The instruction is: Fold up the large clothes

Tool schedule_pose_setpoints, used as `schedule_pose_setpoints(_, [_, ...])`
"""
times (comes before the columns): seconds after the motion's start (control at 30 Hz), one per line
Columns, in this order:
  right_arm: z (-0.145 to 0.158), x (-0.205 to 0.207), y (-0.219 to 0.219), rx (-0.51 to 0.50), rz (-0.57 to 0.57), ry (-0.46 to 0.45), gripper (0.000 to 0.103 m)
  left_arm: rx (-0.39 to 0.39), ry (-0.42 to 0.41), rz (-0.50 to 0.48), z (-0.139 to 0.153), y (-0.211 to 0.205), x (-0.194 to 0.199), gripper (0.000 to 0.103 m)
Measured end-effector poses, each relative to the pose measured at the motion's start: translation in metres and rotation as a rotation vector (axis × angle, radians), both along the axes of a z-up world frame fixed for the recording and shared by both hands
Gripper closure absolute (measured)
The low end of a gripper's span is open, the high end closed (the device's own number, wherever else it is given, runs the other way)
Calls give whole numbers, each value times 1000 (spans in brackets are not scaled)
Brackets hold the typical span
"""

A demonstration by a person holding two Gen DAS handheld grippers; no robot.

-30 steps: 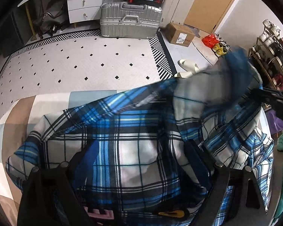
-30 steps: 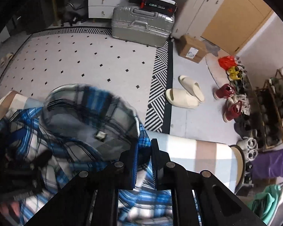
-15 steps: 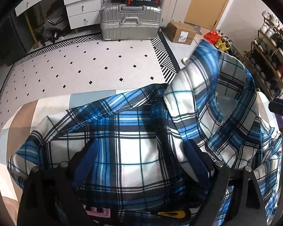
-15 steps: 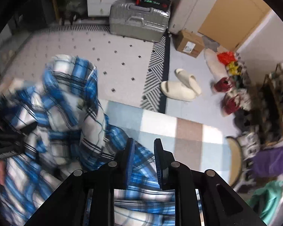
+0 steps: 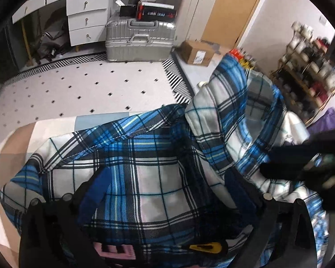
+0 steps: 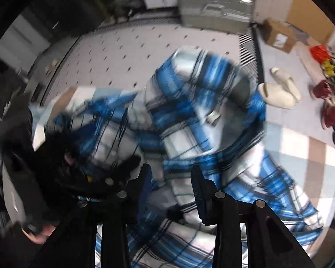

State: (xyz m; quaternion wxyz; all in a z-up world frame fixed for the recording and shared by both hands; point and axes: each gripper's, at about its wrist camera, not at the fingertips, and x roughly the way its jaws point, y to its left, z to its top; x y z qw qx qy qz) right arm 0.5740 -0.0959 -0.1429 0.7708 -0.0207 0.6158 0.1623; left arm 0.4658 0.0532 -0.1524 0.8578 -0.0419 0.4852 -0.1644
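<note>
your right tongs have swung over the plaid shirt on the bed, opening, cloth between them unpinched. left tongs, nearer its body, gape wide, empty, above it.

Bedroom floor area with storage furniture along the far wall.
A white rug with black diamond dots covers the floor; behind it stand a ribbed silver hard-shell suitcase, a white drawer unit, a brown cardboard box and a tan wooden door.
</note>
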Motion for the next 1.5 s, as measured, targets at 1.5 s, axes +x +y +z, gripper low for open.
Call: schedule_pose_setpoints(1.5, [45,-101,-91,140,-336,-540,100,123,37,-5,54,-80,44,4])
